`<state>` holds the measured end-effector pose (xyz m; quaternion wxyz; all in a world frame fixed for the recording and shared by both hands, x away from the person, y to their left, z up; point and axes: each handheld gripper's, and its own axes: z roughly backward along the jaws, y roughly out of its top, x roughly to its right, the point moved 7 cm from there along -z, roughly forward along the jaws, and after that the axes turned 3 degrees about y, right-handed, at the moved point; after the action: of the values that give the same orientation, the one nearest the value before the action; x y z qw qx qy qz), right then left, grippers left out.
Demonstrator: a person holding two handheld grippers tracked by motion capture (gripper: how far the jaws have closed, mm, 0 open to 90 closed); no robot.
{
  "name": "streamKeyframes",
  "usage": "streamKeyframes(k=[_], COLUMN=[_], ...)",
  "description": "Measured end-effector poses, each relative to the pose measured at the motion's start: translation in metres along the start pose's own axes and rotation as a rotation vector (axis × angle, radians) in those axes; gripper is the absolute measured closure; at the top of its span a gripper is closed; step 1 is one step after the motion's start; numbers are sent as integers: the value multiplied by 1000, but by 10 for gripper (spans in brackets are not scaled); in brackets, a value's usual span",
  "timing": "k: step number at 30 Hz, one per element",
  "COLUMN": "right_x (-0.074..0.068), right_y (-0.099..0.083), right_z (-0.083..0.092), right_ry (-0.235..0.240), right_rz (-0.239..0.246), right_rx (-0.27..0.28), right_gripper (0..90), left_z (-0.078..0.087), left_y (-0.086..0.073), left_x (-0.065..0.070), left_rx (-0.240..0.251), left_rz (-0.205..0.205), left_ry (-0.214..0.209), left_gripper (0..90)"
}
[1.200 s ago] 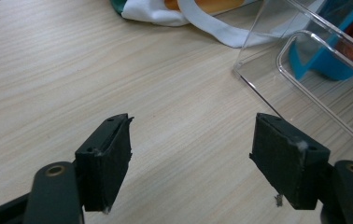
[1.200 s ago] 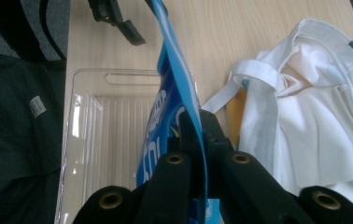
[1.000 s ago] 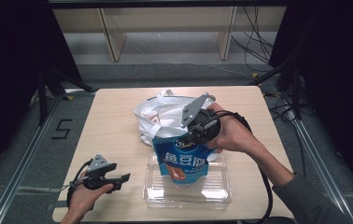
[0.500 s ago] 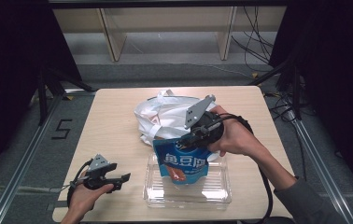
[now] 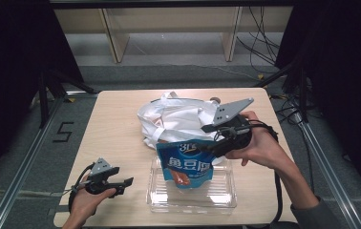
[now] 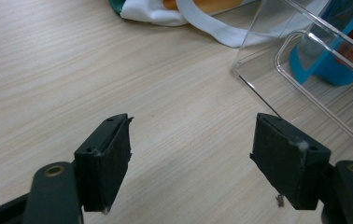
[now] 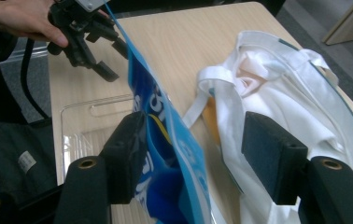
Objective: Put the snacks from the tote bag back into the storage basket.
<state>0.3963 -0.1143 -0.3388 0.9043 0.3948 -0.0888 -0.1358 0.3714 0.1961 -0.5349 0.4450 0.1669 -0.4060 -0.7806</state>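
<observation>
The right tongs [image 5: 206, 147] had just been opening, blue pouch [image 5: 186, 163] between them, seemingly released, standing in the clear tray [image 5: 226, 198]. Left tongs [image 5: 123, 186], at 8 o'clock, stood released.

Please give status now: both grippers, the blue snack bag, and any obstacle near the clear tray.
Left gripper open, idle on table. Right gripper jaws just opening, blue snack bag between them, standing in clear tray. White cloth bag right behind tray.

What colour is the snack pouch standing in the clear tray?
Blue with white lettering, the snack pouch shows best in the high view.
</observation>
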Motion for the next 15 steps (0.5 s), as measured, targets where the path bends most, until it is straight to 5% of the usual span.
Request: streamKeyframes(k=[3,9,10,15], right_x=[0,4,4,6], right_y=[-4,-10,-11,-18], right_z=[4,10,11,19], right_ry=[-8,-53,-58,-72], right_rz=[-10,-32,-34,-59], right_rx=[8,37,39,58], right_gripper=[384,362,356,340], left_z=[2,2,-1,2], left_y=[-2,-2,0,-2], left_x=[-2,-2,0,-2], left_rx=[-26,-28,1,-27], left_rz=[-36,-34,-3,-33], left_ry=[8,-2,0,0], left_gripper=[274,274,274,274])
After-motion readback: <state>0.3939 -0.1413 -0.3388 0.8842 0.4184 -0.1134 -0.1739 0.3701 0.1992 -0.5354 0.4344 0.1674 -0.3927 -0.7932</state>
